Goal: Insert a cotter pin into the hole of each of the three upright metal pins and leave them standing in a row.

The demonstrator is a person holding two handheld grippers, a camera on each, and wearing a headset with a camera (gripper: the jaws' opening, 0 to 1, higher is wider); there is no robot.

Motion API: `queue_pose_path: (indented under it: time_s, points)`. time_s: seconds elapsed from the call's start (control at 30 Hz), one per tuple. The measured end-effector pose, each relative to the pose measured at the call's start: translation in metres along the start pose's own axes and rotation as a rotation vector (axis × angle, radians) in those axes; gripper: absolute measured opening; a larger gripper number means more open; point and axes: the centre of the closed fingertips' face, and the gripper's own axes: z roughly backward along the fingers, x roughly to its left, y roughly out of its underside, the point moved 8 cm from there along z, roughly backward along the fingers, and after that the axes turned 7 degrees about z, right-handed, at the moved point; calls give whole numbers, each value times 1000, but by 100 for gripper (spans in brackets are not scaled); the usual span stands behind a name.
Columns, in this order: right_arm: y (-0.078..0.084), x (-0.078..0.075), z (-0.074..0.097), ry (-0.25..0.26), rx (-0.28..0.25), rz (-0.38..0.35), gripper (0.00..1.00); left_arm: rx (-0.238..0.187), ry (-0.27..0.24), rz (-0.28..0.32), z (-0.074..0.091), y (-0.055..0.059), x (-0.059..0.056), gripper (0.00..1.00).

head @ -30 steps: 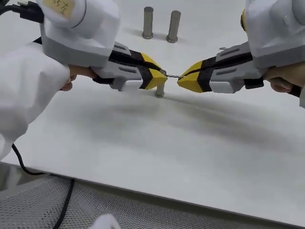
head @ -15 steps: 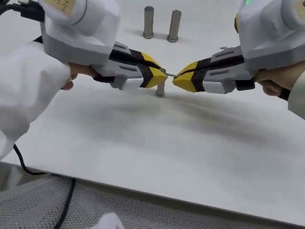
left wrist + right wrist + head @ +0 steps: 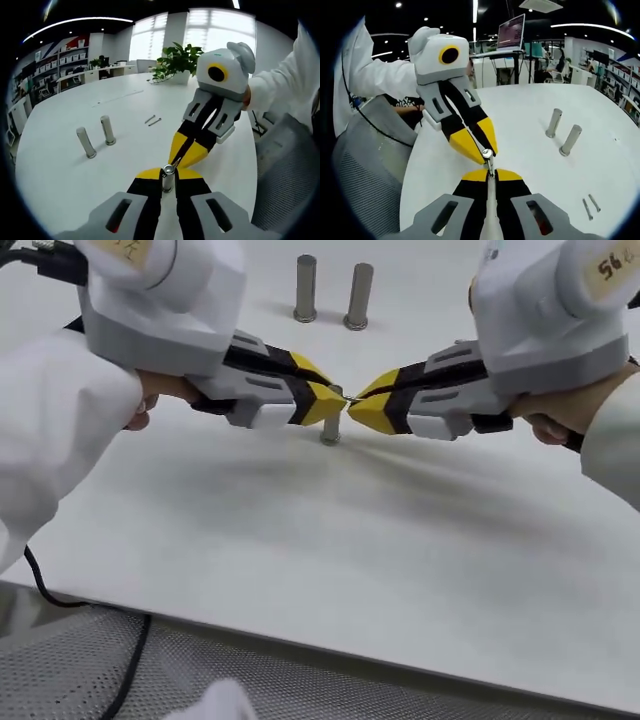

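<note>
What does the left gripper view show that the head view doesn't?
Left gripper view adds two loose cotter pins on the table and a plant. Head view adds a black cable and mesh beyond the table's near edge. Both share the left gripper shut on a metal pin, the right gripper meeting it, and two free upright pins.
</note>
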Motion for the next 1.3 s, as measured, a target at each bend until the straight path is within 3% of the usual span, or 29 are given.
queue_pose_path:
  time_s: [0.1, 0.2, 0.23, 0.3, 0.33, 0.37, 0.53, 0.7, 1.3]
  points:
    - [0, 2, 4, -4, -2, 1, 9, 7, -2, 19, -6, 4, 10, 6]
    - [1, 1, 6, -11, 6, 11, 7, -12, 13, -42, -4, -6, 2, 6]
    - [2, 1, 8, -11, 9, 12, 6, 4, 4, -4, -2, -3, 0, 6]
    - [2, 0, 11, -13, 8, 3, 3, 4, 1, -2, -1, -3, -1, 6]
    - [3, 0, 11, -16, 9, -5, 1, 4, 6, 4, -1, -2, 1, 6]
    - [3, -1, 12, -13, 9, -10, 0, 4, 11, 11, -3, 1, 12, 6]
    - [3, 1, 12, -16, 15, -7, 0, 9, -2, 6, -4, 1, 16, 6]
    - [3, 2, 10, -19, 15, -21, 0, 17, -11, 11, -5, 1, 8, 6]
    - [0, 2, 4, -47, 34, -4, 0, 30, -2, -37, -4, 1, 0, 6]
